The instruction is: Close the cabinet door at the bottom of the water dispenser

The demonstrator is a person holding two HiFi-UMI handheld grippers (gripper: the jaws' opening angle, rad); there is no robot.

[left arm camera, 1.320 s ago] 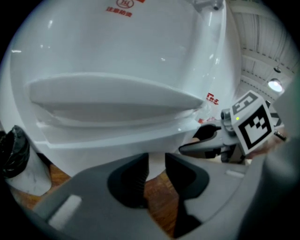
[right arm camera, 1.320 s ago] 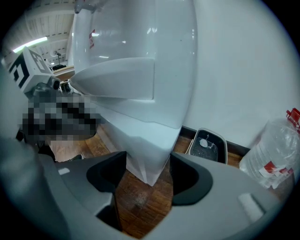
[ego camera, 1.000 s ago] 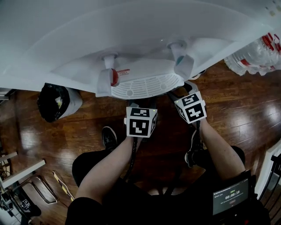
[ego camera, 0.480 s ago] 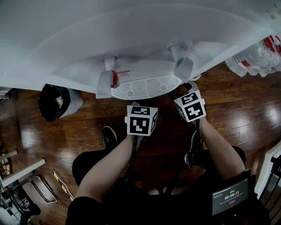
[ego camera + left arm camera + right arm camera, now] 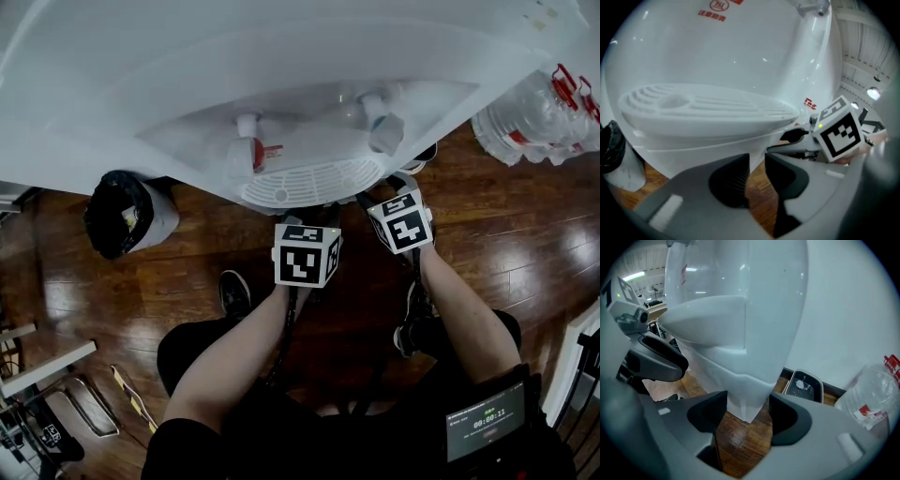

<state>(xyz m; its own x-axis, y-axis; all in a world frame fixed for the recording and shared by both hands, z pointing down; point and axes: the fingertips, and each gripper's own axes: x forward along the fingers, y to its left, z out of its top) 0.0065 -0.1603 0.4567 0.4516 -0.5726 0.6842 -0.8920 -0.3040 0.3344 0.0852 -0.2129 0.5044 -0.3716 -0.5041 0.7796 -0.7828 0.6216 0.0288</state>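
Under the water dispenser's (image 5: 281, 84) drip tray (image 5: 309, 183), both grippers point down at the white lower cabinet (image 5: 740, 376). Door not separable from the body, can't tell open or shut. Jaws of left gripper (image 5: 757, 161) narrow, just closed a little, nothing gripped, cabinet edge and wood floor (image 5: 740, 441) beyond. Jaws of right gripper (image 5: 747, 411) wide, empty, cabinet corner just ahead.
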